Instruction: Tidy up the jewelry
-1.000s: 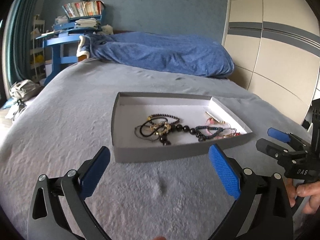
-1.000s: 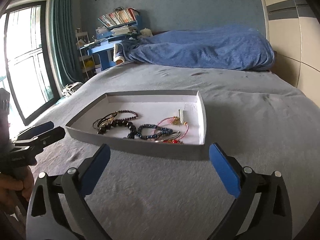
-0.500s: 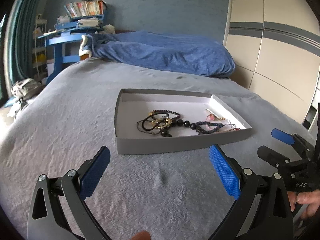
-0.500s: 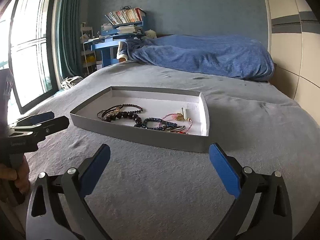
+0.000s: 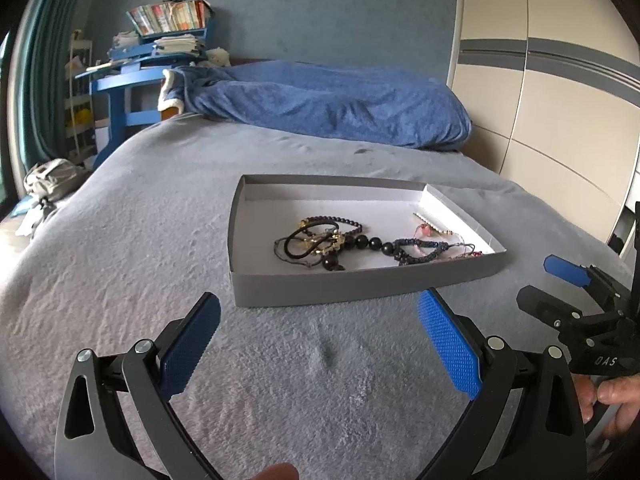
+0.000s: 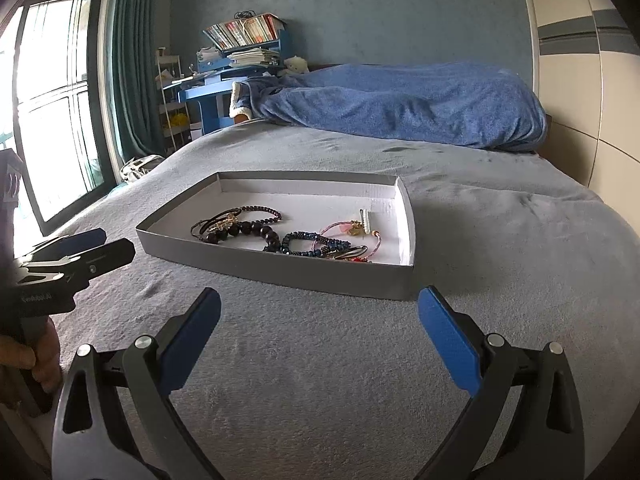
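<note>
Two grippers hover low over a grey bedspread (image 5: 160, 248), both with their blue-padded jaws spread wide and nothing between them. Seen from its own camera, the left gripper (image 5: 318, 344) points at the near grey wall of a shallow cardboard tray (image 5: 360, 284), which sits on the bedspread just beyond the fingertips and slightly to the right of centre. The right gripper (image 6: 319, 342) faces the same tray (image 6: 280, 270) from the other side, with the tray's near right corner lying just ahead of its right fingertip. Neither gripper touches the tray. Inside, on the white floor and gathered toward the near wall, lies a tangle of jewelry: a black bead necklace (image 6: 256, 230) with large round beads, a thin strand of small dark beads (image 6: 262, 210) looped behind it, a dark blue beaded bracelet (image 6: 312, 242) in the middle, and pink cord bracelets (image 6: 344, 230) with gold charms toward the right end, beside a short white bead piece (image 6: 366, 218). The pieces overlap, and where one ends and another starts is hard to make out. Each camera also catches the other gripper at the frame edge, held by a hand (image 5: 612, 396), well short of the tray. A rumpled blue blanket (image 6: 400, 104) lies across the far end of the bed.
</note>
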